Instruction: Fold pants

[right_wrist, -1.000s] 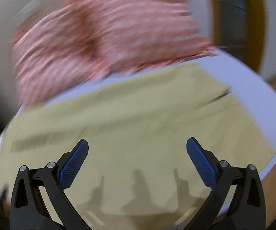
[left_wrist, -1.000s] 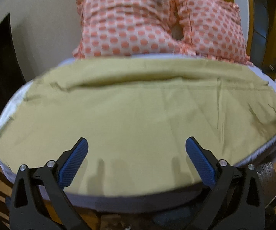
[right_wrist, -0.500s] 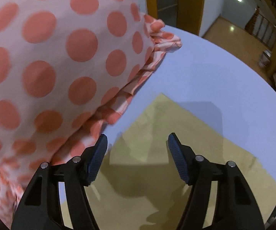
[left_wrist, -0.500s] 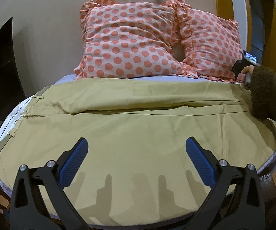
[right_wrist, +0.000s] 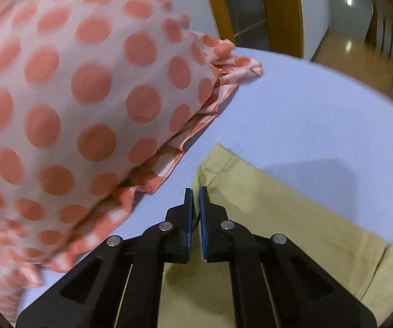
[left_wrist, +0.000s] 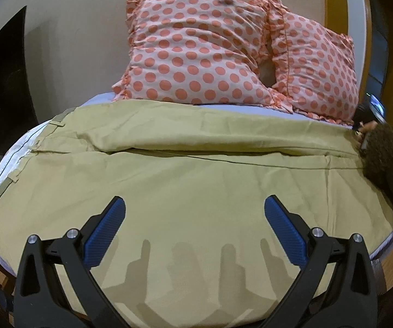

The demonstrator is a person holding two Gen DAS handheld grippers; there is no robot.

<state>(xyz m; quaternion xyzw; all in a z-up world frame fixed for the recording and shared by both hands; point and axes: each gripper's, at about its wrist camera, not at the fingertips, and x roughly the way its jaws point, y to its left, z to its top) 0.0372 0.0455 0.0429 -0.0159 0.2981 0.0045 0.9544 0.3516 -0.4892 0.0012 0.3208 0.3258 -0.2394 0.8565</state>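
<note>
1. Bedding in pale lavender, the bed sheet (left_wrist: 251, 108), is covering the mattress and carrying everything else; in the right wrist view the same bed sheet (right_wrist: 319, 114) is showing bare beyond the trouser hem.
2. Khaki pants (left_wrist: 196, 180) are lying spread flat across most of the bed, waistband towards the left edge, one leg resting folded over the other along a lengthwise seam line; the leg end (right_wrist: 264, 218) is reaching the far right side.
3. Two polka-dot pillows (left_wrist: 196, 52) are leaning against the wall at the head of the bed, their lower edges sitting just behind the pants; one pillow (right_wrist: 73, 95) is filling the left of the right wrist view, blurred.
4. Left gripper (left_wrist: 195, 218) is hovering over the near part of the pants, its blue pads spread wide and grasping nothing.
5. Right gripper (right_wrist: 195, 194) is sitting clenched at the hem corner of the pants, its pads nearly together, with the cloth edge seemingly pinched between them.
</note>
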